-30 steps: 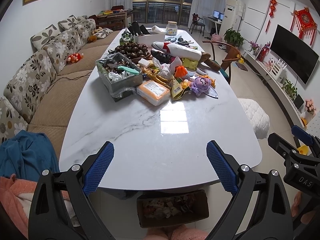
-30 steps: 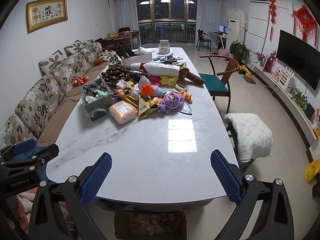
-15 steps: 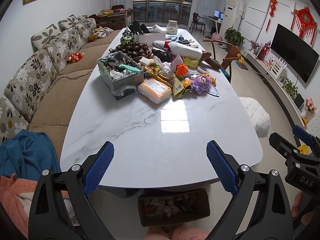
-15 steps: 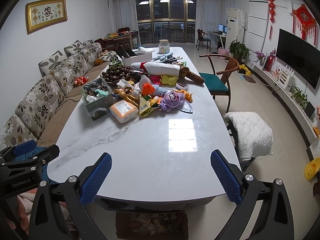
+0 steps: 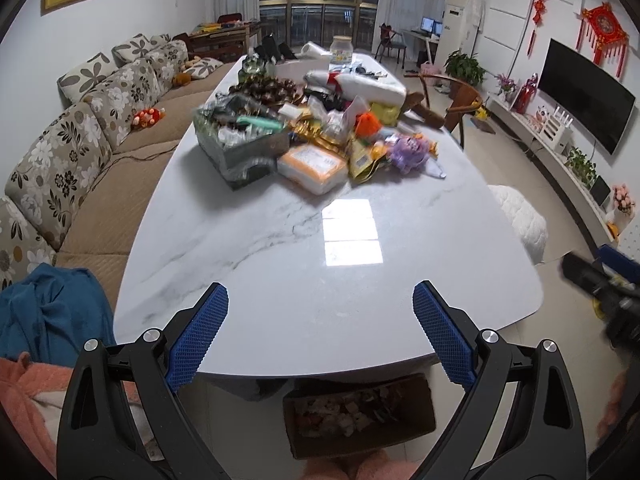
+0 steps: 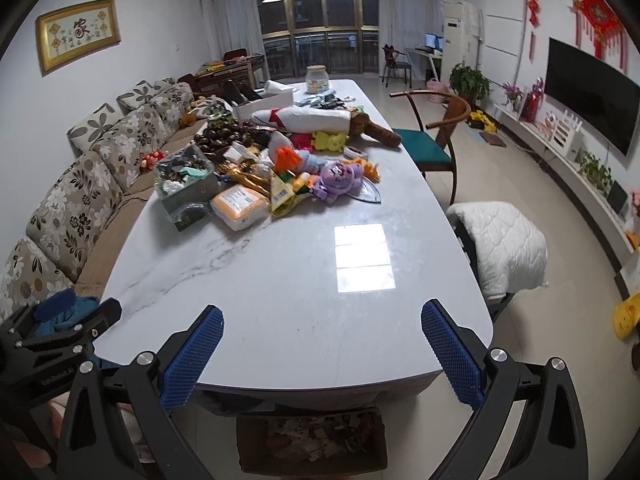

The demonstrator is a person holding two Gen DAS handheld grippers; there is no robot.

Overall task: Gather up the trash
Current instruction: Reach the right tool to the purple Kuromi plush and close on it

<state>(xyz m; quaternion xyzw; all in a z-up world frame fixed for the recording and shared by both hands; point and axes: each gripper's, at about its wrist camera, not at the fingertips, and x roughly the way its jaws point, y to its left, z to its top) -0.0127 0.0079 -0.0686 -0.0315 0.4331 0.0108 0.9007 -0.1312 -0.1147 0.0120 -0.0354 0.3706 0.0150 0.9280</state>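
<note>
Both grippers, left (image 5: 316,320) and right (image 6: 322,338), jaws apart, empty. Risk: reaching the cluttered pile (image 6: 280,168) may grab toys instead of trash for the cardboard box (image 6: 312,440).

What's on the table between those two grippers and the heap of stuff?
Nothing: in both wrist views bare marble table separates each open gripper from the pile.

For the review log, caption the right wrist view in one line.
Right gripper open and empty over the near edge of the marble table, cluttered pile mid-table, filled cardboard box on the floor below.
</note>
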